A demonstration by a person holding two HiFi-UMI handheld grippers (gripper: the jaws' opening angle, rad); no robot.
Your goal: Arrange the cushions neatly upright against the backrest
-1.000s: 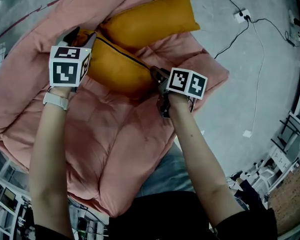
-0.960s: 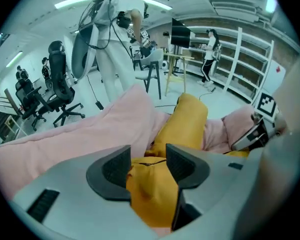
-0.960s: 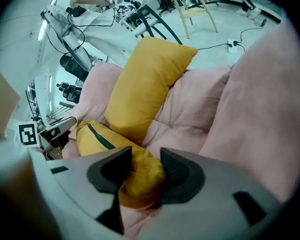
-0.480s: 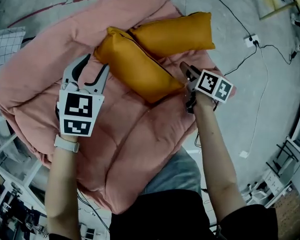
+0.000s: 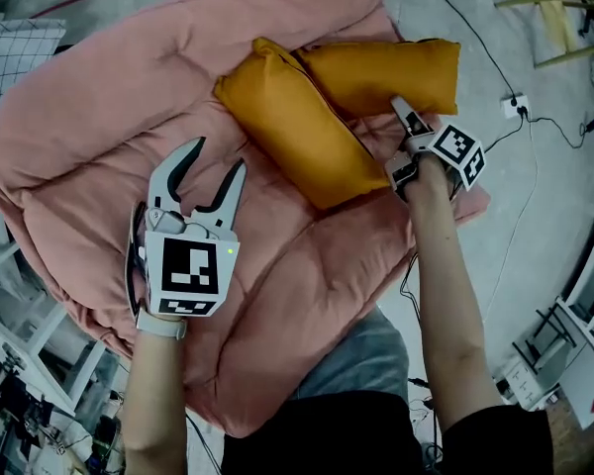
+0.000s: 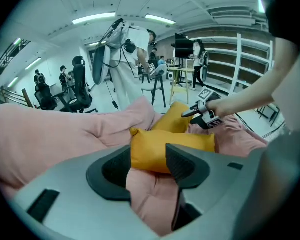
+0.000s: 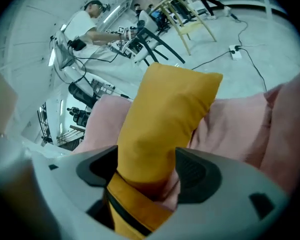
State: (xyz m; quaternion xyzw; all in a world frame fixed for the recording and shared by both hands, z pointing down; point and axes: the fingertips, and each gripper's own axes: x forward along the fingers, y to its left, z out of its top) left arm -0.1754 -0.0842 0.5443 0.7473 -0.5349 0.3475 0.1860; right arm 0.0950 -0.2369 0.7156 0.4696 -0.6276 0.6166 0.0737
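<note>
- Two plump orange fabric cushions sit on the quilted pink sofa [image 5: 119,216]. The nearer cushion [image 5: 292,132] lies diagonally and the farther cushion [image 5: 391,67] is just behind it, touching. Both are close under the raised pink backrest roll [image 5: 228,18].
- Right gripper [image 5: 404,117]: jaws have just been opening and stand wide. An end of the farther cushion sits between them with the pads not clamping — reads as a release.
- Left gripper [image 5: 220,154]: jaws apart, nothing in them, hovering over the seat, apart from the nearer cushion.
- Progress, judged: both cushions are at the backrest, but angled to each other and overlapping — not yet a neat upright row.
- Left to do: stand each one squarely, side by side.
</note>
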